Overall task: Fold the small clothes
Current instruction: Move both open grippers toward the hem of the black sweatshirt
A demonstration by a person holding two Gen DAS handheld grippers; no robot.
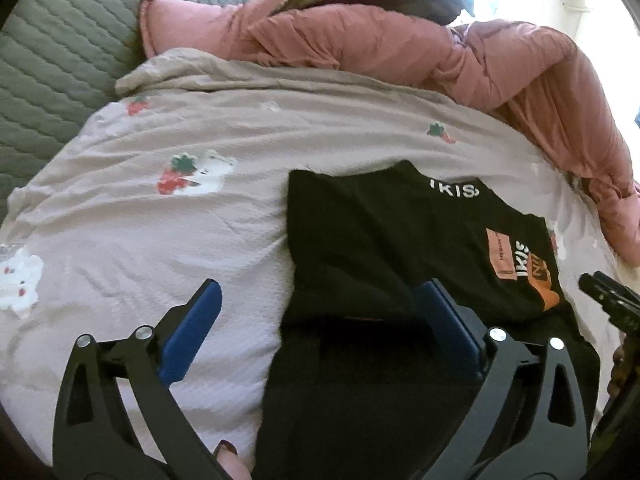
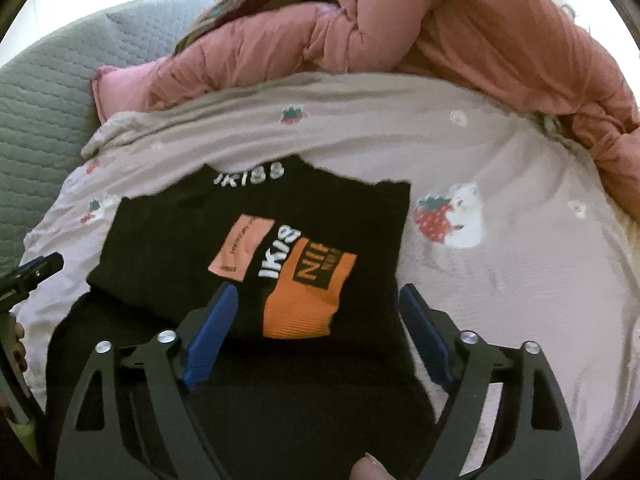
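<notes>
Left wrist view: I'm seeing my left gripper [image 1: 320,332] standing wide, nothing between the blue pads. The folded black shirt [image 1: 380,232] is lying on the strawberry-print sheet [image 1: 200,128], its left edge running between my jaws, and the grey quilted cover [image 1: 52,60] is spreading far left of the shirt. Right wrist view: my right gripper [image 2: 316,332] is also gaping wide, hovering over the shirt's near edge, and only here is the orange patch [image 2: 304,300] showing whole. The pink duvet [image 2: 460,28] is bunching behind the shirt.
</notes>
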